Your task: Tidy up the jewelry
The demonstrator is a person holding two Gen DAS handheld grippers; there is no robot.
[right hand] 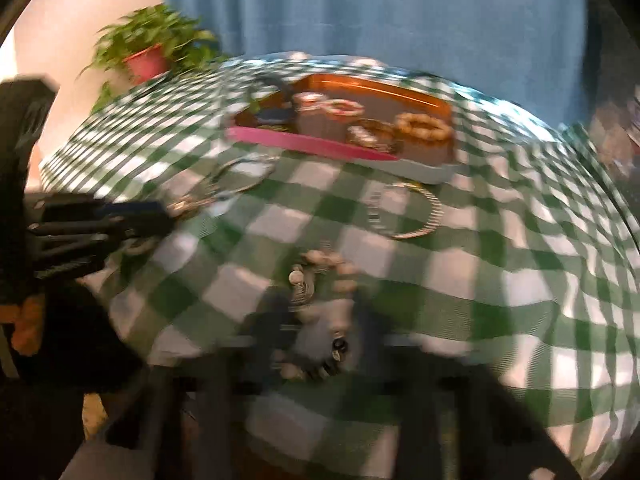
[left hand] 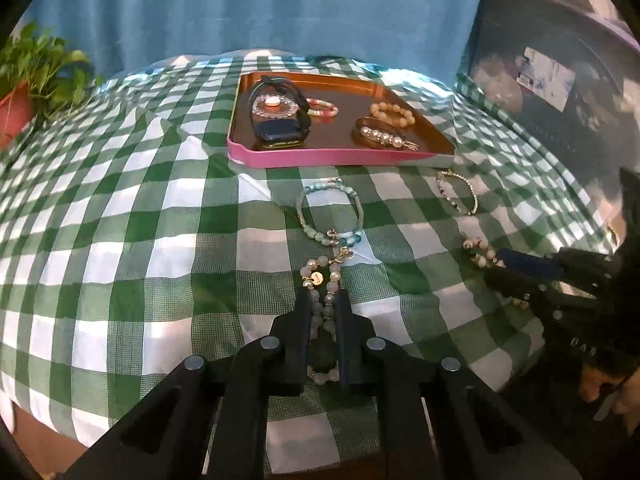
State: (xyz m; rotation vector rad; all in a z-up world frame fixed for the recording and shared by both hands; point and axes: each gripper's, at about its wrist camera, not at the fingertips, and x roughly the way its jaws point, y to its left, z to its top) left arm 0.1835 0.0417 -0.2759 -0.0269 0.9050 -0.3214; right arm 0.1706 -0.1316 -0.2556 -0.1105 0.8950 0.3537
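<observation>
Left gripper [left hand: 324, 300]: low over the counter, clenched on the grey bead bracelet, the two dark fingers [left hand: 305, 312] pressing it from either side.
Grey bead bracelet [left hand: 325, 280]: stretched lengthwise between the left fingers, far end with a small round gold tag lying on the cloth, touching the blue bead bracelet.
Blue bead bracelet [left hand: 330, 214]: flat open loop on the cloth, just in front of the tray's pink wall.
Right gripper [right hand: 320, 316]: down at the cloth over the white bead bracelet, beads between the fingers (view badly blurred); in the left wrist view the fingers sit narrowly together around those beads, so grasping it as far as can be told.
White bead bracelet [right hand: 332, 268]: on the cloth near the counter's right side, part of it inside the right gripper, part lying free ahead of it.
Thin chain bracelet [left hand: 458, 192]: open ring on the cloth between the white bead bracelet and the tray's near right corner.
Tray [left hand: 340, 156]: pink-walled, copper-coloured inside, set toward the far side of the counter; holds a dark watch, a clear crystal bracelet, a pink-and-white bracelet, a tan bead bracelet and a pearl piece.
Counter [left hand: 140, 220]: covered with a green-and-white checked cloth.
Potted plant [left hand: 28, 80]: red pot, far left corner.
Backdrop: blue curtain [left hand: 260, 8].
</observation>
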